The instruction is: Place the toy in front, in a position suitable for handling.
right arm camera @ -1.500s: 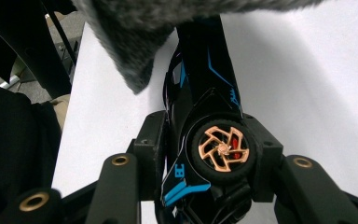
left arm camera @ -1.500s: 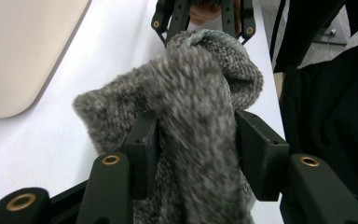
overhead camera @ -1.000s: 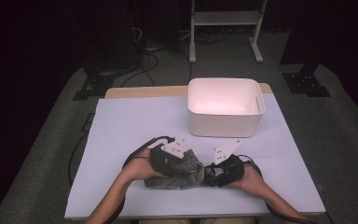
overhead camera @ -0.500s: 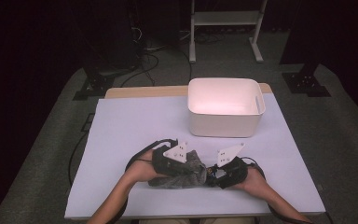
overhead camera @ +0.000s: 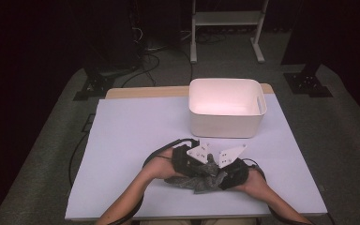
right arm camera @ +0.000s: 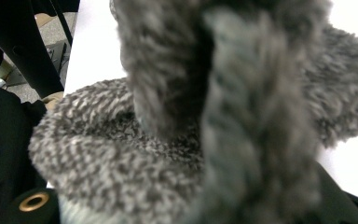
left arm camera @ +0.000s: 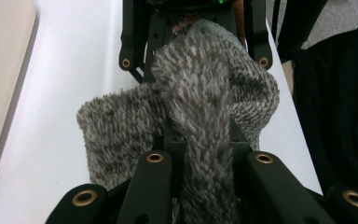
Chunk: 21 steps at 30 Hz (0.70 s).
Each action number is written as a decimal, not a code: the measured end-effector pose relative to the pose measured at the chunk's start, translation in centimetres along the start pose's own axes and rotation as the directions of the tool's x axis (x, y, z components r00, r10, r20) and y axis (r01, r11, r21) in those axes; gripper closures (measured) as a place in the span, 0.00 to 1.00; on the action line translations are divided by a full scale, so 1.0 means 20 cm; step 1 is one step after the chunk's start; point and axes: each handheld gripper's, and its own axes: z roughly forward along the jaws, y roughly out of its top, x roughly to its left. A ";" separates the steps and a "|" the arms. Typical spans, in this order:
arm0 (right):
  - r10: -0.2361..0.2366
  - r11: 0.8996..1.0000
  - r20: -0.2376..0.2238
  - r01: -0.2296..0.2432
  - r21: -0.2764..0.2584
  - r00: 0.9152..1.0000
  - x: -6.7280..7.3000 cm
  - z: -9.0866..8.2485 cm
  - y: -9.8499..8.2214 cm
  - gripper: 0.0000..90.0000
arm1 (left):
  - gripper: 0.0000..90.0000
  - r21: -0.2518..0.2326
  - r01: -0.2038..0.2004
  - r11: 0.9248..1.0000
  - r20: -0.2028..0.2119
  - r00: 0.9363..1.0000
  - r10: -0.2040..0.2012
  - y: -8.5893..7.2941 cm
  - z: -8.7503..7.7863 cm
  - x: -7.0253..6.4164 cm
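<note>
Since a moment ago, my left tool has slid toward my right tool, its jaws closing onto the grey fuzzy cloth. Both tools are now gripping that cloth, bunching it between them near the front edge of the worktop, well short of the white bin.

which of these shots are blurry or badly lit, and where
High view: room dark, white bin interior glows overexposed, table sheet evenly lit. Left gripper view: grey fuzzy cloth sharp, the nearest tool links soft. Right gripper view: the cloth up close is out of focus, its lower fold crisper.
</note>
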 end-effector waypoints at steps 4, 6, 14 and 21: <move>-0.008 1.000 0.002 0.008 0.003 1.000 0.00 0.00 0.00 0.62 | 0.86 -0.008 0.036 0.999 -0.008 0.999 -0.036 -0.08 -0.05 -0.01; -0.010 1.000 0.001 0.010 0.005 1.000 0.00 0.00 0.00 0.62 | 0.86 -0.016 0.048 0.999 -0.015 0.999 -0.048 -0.12 -0.08 -0.02; -0.009 1.000 -0.006 0.009 0.006 1.000 0.00 0.00 0.00 0.62 | 0.86 -0.064 0.123 0.990 -0.049 0.991 -0.126 -0.30 -0.22 -0.05; -0.007 1.000 -0.008 0.007 0.008 1.000 -0.01 0.00 0.00 0.62 | 0.86 -0.064 0.163 0.985 -0.087 0.982 -0.168 -0.39 -0.31 -0.05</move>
